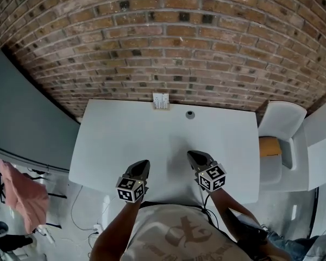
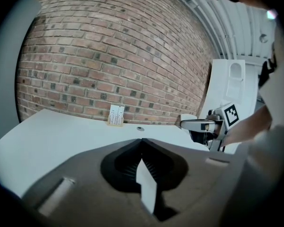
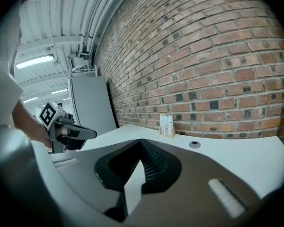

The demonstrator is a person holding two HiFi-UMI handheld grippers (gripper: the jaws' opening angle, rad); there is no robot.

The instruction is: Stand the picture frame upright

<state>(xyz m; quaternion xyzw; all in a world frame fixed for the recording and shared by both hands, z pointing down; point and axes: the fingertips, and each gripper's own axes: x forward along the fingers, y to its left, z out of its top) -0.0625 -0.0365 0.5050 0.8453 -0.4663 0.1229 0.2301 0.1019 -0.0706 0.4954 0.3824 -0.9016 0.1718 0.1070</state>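
Observation:
A small white picture frame [image 1: 161,100] stands upright at the table's far edge, against the brick wall; it also shows in the left gripper view [image 2: 116,115] and the right gripper view [image 3: 166,125]. My left gripper [image 1: 143,163] hovers over the near part of the white table [image 1: 114,140], shut and empty. My right gripper [image 1: 191,154] is beside it, also shut with nothing held. Both point toward the wall, well short of the frame. In its own view the left gripper [image 2: 142,140] has its jaws pressed together, and so does the right gripper [image 3: 141,141].
A round cable grommet [image 1: 190,114] sits in the tabletop just right of the frame. A white chair [image 1: 282,121] with an orange object [image 1: 270,145] stands at the table's right. A grey panel [image 1: 22,124] and a pink cloth [image 1: 24,194] are at the left.

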